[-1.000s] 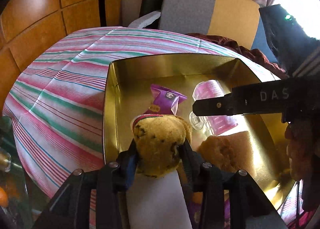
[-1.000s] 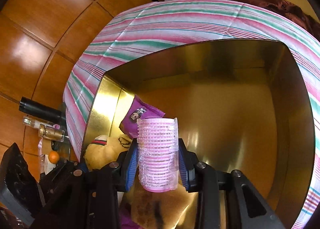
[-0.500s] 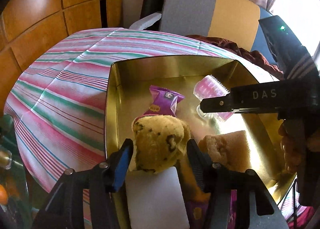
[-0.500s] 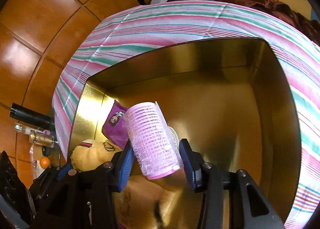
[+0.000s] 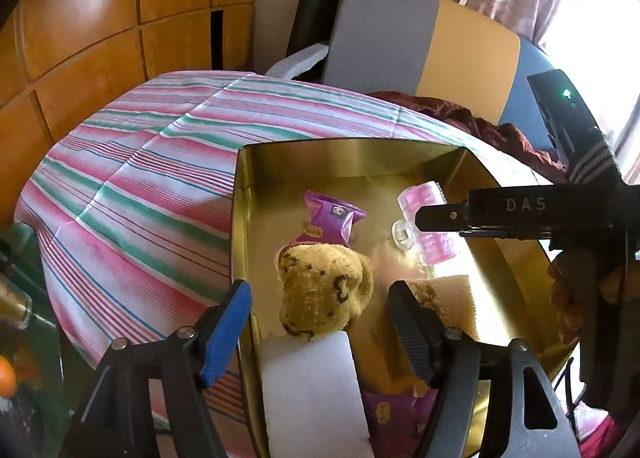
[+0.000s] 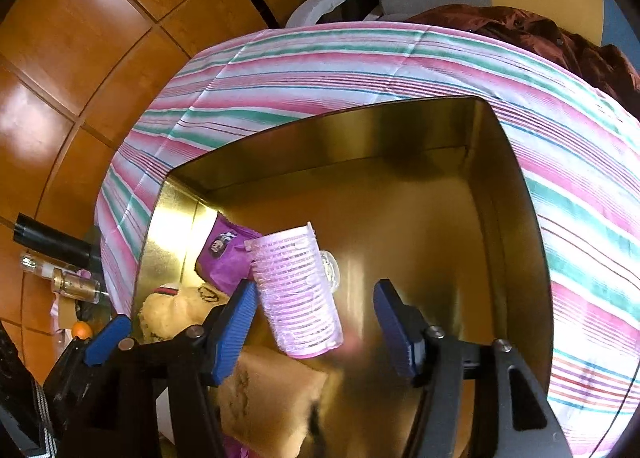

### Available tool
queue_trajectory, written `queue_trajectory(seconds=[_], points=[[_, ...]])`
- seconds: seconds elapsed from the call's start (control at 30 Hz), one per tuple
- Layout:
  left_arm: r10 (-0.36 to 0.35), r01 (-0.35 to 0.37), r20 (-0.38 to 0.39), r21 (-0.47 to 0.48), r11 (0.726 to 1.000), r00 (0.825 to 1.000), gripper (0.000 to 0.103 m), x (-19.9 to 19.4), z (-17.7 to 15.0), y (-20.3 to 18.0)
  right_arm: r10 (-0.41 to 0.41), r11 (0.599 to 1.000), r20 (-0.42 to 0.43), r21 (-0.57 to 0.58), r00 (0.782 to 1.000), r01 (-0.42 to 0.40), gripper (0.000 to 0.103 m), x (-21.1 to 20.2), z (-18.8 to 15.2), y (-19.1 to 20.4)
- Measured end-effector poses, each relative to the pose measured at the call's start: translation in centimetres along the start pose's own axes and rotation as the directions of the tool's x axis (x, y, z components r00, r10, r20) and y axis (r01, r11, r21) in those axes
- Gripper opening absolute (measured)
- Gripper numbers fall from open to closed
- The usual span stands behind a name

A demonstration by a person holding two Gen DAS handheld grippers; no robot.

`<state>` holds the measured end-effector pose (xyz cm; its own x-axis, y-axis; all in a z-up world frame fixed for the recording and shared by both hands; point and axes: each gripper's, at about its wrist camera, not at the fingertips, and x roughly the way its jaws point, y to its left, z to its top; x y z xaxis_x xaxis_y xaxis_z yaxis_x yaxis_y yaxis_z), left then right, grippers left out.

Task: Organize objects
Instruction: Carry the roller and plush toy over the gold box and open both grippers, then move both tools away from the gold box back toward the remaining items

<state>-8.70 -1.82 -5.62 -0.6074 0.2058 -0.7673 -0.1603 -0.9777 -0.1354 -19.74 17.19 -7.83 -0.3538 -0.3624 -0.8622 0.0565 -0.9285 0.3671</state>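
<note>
Left wrist view: both tools opening over the gold metal tin [image 5: 240, 218].
Left tool [image 5: 320, 318] frees the tan plush toy [image 5: 324, 290]; right tool [image 6: 316, 318] frees the pink hair roller [image 6: 296, 290]; far tin floor bare.

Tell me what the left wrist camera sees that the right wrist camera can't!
Only the left wrist view shows the white block and the grey chair. Only the right wrist view shows the little glass bottle. Both show the gold box, pink hair roller, purple packet, yellow plush toy and striped cloth.
</note>
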Motion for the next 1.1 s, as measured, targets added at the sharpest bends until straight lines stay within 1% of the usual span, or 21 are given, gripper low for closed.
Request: queue_trajectory(seconds=[0.3, 0.43, 0.47, 0.57, 0.6, 0.67, 0.73, 0.83, 0.97, 1.1], points=[[0.000, 0.000, 0.024, -0.011, 1.000, 1.000, 0.075, -1.4, -0.1, 0.0, 0.001, 1.000, 0.055, -0.009, 0.998, -0.001, 0.062, -2.3, -0.6, 0.1], [0.006, -0.006, 0.055, -0.009, 1.000, 0.998, 0.075, -2.6, 0.0, -0.2, -0.024, 0.999, 0.106, -0.023, 0.994, 0.027, 0.062, -4.4, -1.4, 0.1], [0.008, -0.008, 0.066, -0.006, 1.000, 0.998, 0.077, -3.0, 0.0, -0.4, -0.039, 0.998, 0.124, -0.037, 0.992, 0.044, 0.062, -5.0, -1.8, 0.2], [0.028, -0.027, 0.108, -0.008, 1.000, 0.994, 0.090, -4.3, 0.0, -0.9, -0.085, 0.993, 0.171, -0.069, 0.982, 0.098, 0.062, -6.5, -2.9, 0.4], [0.040, -0.039, 0.125, -0.010, 0.999, 0.991, 0.093, -4.7, -0.1, -1.1, -0.102, 0.990, 0.189, -0.080, 0.977, 0.119, 0.067, -7.0, -3.5, 0.5], [0.057, -0.056, 0.147, -0.012, 0.998, 0.987, 0.096, -5.3, -0.1, -1.4, -0.138, 0.982, 0.226, -0.098, 0.964, 0.163, 0.075, -7.9, -4.6, 0.4], [0.070, -0.070, 0.162, -0.006, 0.998, 0.984, 0.097, -5.7, -0.2, -1.9, -0.167, 0.974, 0.251, -0.110, 0.953, 0.200, 0.075, -8.5, -5.7, 0.3], [0.076, -0.079, 0.168, 0.011, 0.997, 0.983, 0.099, -6.0, -0.4, -2.8, -0.225, 0.955, 0.286, -0.124, 0.931, 0.269, 0.075, -9.3, -7.1, 0.4], [0.063, -0.069, 0.172, 0.028, 0.997, 0.983, 0.099, -6.4, -0.9, -4.0, -0.270, 0.939, 0.329, -0.118, 0.905, 0.323, 0.076, -10.4, -8.7, 0.1], [0.046, -0.056, 0.185, 0.053, 0.997, 0.982, 0.102, -6.7, -1.1, -5.3, -0.314, 0.920, 0.370, -0.108, 0.874, 0.376, 0.077, -11.6, -9.9, -0.3]])
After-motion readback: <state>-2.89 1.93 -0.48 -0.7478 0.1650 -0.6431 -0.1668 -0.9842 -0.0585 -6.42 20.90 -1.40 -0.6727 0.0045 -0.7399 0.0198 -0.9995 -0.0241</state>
